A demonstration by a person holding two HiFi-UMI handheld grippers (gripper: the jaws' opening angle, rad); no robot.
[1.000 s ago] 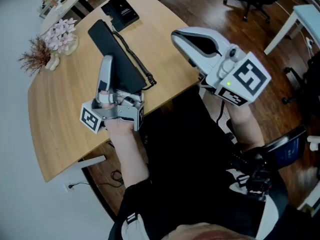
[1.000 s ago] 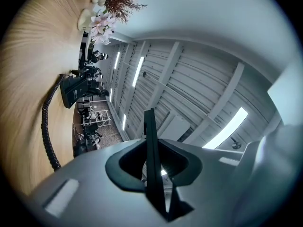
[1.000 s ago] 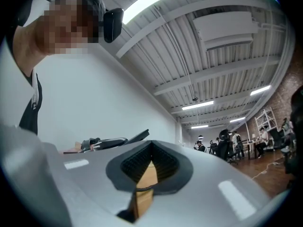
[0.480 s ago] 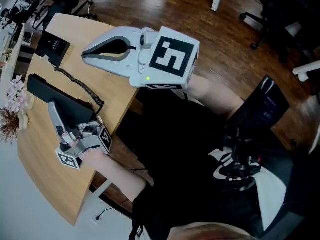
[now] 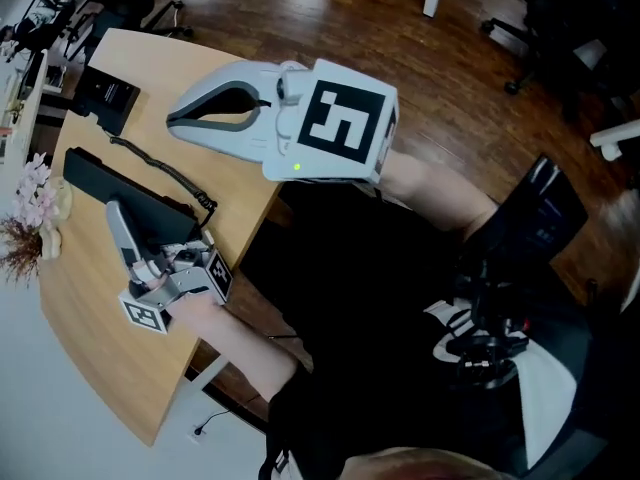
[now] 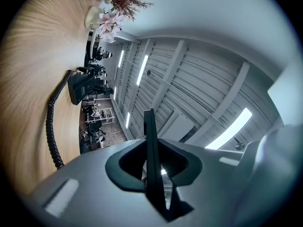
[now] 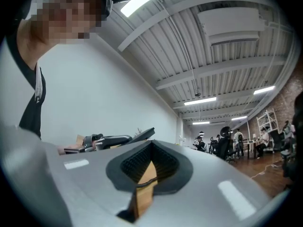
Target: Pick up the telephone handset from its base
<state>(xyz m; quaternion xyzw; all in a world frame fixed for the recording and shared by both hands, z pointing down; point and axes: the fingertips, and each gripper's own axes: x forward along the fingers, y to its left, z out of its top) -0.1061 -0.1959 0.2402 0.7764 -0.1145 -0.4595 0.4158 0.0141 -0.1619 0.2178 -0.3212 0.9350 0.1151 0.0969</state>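
Viewpoint, not hardware, accounts for most of the change over the last second: the head view has swung, so the wooden table (image 5: 90, 348) now occupies the left side and the right gripper lies across the upper centre. Over the last half second nothing shifts noticeably.

At the far left edge of the table stand a dried plant (image 5: 15, 240) and pale pink flowers (image 5: 35, 193). The telephone base (image 5: 103, 95) sits at the table's far corner.

The handset (image 5: 95, 175), a long flat black bar, is off the base and well apart from it, over the table. The left gripper (image 5: 118, 223) grips it, and the left gripper view shows the handset (image 6: 151, 160) edge-on as a thin dark slab with the two jaws set narrowly and closed against its sides. Whether its far end touches the table cannot be told.

A black coiled cord (image 5: 160, 168) runs from the handset's end nearest the table edge across the table to the base. In the left gripper view the coiled cord (image 6: 52, 126) lies on the wood and leads to the telephone base (image 6: 80, 84).

The right gripper (image 5: 172, 121) is held level above the table edge, to the right of the cord. Its jaws are fully together with nothing between them.

The person's dark clothing (image 5: 380, 298) fills the lower right.
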